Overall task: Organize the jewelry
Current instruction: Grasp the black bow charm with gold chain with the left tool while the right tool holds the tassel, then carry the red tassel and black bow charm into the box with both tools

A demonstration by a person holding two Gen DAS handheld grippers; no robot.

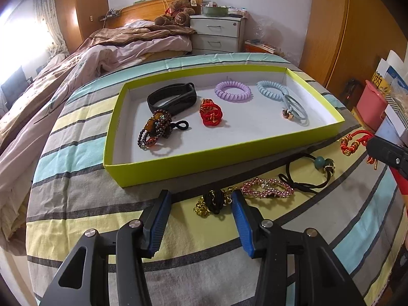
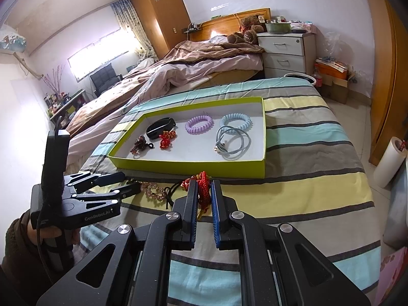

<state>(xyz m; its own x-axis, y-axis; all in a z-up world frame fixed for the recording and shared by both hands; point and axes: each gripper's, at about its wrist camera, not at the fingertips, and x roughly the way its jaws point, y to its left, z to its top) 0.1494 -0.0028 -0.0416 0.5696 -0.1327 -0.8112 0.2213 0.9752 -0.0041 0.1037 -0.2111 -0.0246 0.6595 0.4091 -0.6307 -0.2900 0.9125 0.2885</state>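
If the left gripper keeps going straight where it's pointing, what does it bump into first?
Probably the striped bedspread, bare between its open fingers. The left gripper points down at it; the black-and-gold bracelet lies beside its right finger, so it might get brushed. Depth is hard to judge.

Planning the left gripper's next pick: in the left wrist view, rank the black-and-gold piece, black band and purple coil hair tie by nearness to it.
From the left gripper:
1. Black-and-gold piece, between the fingers, on the bedspread.
2. Black band, tray's left.
3. Purple coil hair tie, tray's back.
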